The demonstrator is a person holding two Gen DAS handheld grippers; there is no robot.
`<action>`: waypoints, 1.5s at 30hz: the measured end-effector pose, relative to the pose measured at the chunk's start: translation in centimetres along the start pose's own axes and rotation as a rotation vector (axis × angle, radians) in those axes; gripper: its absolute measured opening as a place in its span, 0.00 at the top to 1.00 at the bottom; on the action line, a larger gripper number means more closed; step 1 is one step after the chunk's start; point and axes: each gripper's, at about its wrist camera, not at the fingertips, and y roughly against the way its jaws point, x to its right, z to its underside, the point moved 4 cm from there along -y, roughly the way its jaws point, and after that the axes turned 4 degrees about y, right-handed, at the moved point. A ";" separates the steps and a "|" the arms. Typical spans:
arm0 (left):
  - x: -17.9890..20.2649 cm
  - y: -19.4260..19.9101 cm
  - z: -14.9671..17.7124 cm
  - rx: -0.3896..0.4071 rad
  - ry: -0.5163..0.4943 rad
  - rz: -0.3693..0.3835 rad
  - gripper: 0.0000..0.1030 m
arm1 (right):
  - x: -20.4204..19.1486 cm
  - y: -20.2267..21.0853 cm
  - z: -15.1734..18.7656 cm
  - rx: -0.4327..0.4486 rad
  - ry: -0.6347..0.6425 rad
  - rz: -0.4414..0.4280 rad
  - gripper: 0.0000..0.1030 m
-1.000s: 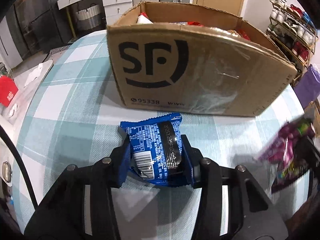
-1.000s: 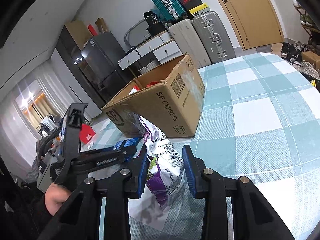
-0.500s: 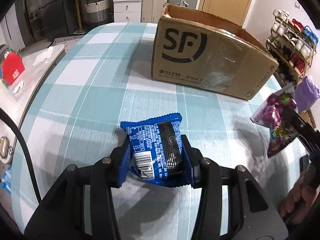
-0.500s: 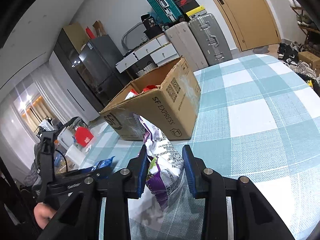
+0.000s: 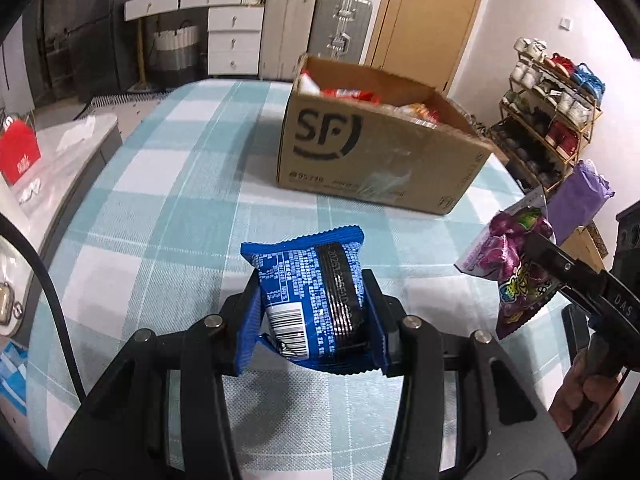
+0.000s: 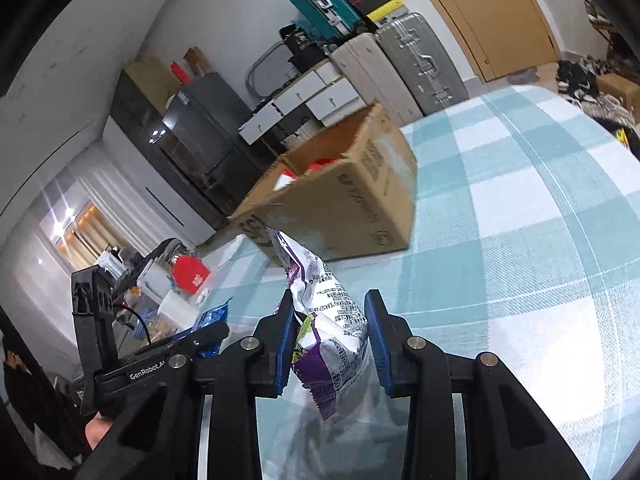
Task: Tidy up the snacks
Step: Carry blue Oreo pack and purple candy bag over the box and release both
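Surface: round table (image 5: pixel 168 184) under a blue-and-white checked cloth. An open SF Express cardboard box (image 5: pixel 376 152) stands on it, snack packets inside. Behind: white drawers (image 5: pixel 232 36), suitcases (image 6: pixel 420 60), wooden door (image 5: pixel 424 20), shoe rack (image 5: pixel 552 100).

Left gripper (image 5: pixel 312 312) is raised above the cloth, clamped on a blue snack packet (image 5: pixel 312 292). Right gripper (image 6: pixel 330 336), beside it, pinches a purple-and-white candy bag (image 6: pixel 332 320), also clear of the table.
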 end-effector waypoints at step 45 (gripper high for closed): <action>7.3 4.9 -24.6 0.155 -0.134 0.092 0.59 | -11.6 -0.9 -25.4 0.080 0.176 0.009 0.67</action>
